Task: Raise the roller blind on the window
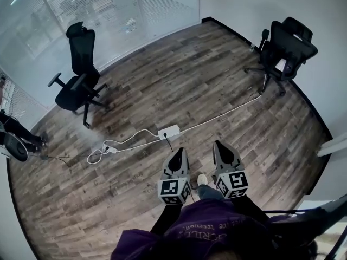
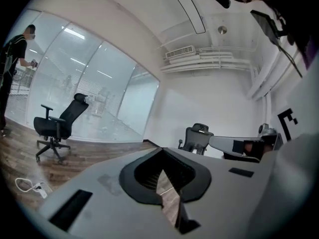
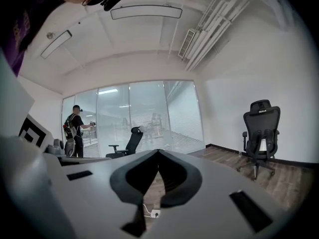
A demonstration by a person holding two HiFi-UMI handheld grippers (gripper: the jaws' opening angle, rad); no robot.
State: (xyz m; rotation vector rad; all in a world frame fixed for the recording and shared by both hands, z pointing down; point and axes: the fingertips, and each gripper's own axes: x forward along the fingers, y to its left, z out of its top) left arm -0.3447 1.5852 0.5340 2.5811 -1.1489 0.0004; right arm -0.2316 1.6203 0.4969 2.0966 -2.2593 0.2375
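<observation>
I hold both grippers side by side, low in front of me and over the wood floor. The left gripper (image 1: 179,151) has its jaws together with nothing between them, and so does the right gripper (image 1: 219,143). Both point across the room toward a glass wall (image 1: 108,15) with slatted blinds showing behind it. The left gripper view has its closed tip (image 2: 162,150) aimed at the room's far corner, with the glass wall (image 2: 99,98) to its left. The right gripper view looks over its closed tip (image 3: 158,151) straight at the glass wall (image 3: 149,113). I cannot make out a roller blind in any view.
One black office chair (image 1: 78,77) stands near the glass at the left; another (image 1: 284,45) stands by the right wall. A white power strip (image 1: 168,130) and its cables lie on the floor just ahead. A person (image 3: 75,128) stands by the glass at the far left.
</observation>
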